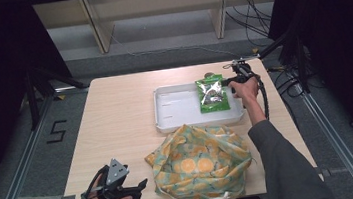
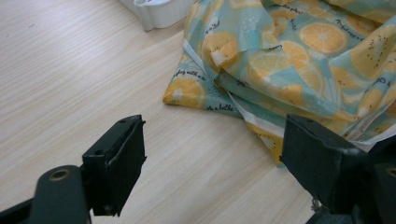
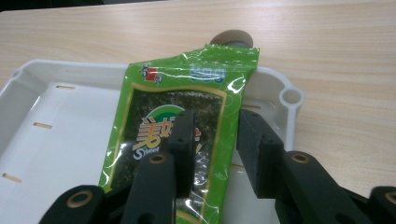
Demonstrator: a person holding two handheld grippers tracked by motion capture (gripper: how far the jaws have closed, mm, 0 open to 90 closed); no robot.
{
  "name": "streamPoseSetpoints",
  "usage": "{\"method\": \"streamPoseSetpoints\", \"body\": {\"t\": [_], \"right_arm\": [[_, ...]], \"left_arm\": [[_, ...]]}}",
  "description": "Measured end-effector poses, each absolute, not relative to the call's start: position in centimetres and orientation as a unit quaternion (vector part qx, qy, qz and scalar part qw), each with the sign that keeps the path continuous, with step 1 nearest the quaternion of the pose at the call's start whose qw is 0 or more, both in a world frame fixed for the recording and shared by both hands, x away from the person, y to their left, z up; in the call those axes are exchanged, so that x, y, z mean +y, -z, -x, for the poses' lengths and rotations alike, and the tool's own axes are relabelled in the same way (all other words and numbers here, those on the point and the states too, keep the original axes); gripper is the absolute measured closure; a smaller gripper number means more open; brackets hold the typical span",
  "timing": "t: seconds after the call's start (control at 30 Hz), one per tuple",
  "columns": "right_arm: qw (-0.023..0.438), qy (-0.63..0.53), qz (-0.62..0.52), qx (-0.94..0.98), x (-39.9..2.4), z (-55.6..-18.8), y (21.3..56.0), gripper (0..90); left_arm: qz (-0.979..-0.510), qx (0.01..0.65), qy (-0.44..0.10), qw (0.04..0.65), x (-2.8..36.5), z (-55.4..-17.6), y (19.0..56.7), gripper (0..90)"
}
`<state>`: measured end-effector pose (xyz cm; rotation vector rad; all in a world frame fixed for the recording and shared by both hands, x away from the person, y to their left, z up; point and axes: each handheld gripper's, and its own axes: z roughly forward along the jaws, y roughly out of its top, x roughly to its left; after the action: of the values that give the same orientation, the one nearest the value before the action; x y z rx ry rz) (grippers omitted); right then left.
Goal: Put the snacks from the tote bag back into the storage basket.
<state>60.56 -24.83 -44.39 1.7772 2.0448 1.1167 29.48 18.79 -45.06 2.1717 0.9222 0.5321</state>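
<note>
Glossy green foil packet (image 3: 177,116), smooth white plastic tray (image 3: 56,121), soft printed cloth bag (image 2: 289,60), matt wood-grain table (image 2: 70,70)

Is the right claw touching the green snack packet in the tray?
Touching. In the right gripper view, the right claw has one jaw lying on the face of the green snack packet and the other past its edge, above the white tray.

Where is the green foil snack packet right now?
In the high view, the green foil snack packet lies at the right end of the white plastic tray, beside the right gripper and beyond the fruit-print cloth bag.
</note>
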Motion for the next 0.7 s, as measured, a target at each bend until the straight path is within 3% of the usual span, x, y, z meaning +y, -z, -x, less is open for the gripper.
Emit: {"method": "streamPoseSetpoints", "body": {"t": [0.03,0.07,0.17,0.33,0.4,0.43,0.7], "right_arm": [[0.129,-0.370,-0.573,0.719,-25.5,-60.8,44.4,68.2],[0.111,-0.371,-0.594,0.706,-25.1,-60.5,44.1,68.2],[0.136,-0.375,-0.570,0.718,-25.6,-60.7,43.9,68.2],[0.108,-0.385,-0.585,0.706,-25.4,-60.2,43.1,66.9],[0.136,-0.396,-0.557,0.718,-25.8,-60.3,43.2,66.3],[0.103,-0.396,-0.580,0.704,-25.5,-60.0,42.8,66.0],[0.116,-0.403,-0.544,0.727,-25.9,-59.4,42.0,63.9]], "left_arm": [[-0.837,0.363,-0.203,0.356,18.7,-29.4,45.1,21.0],[-0.843,0.350,-0.207,0.352,18.8,-29.5,45.0,21.1],[-0.841,0.353,-0.208,0.353,18.8,-29.6,45.0,21.1],[-0.842,0.353,-0.208,0.352,18.9,-29.6,45.0,21.1],[-0.842,0.351,-0.210,0.351,18.9,-29.6,45.0,21.1],[-0.840,0.354,-0.208,0.353,18.9,-29.6,45.1,21.1],[-0.842,0.351,-0.210,0.351,18.9,-29.6,45.1,21.1]]}}
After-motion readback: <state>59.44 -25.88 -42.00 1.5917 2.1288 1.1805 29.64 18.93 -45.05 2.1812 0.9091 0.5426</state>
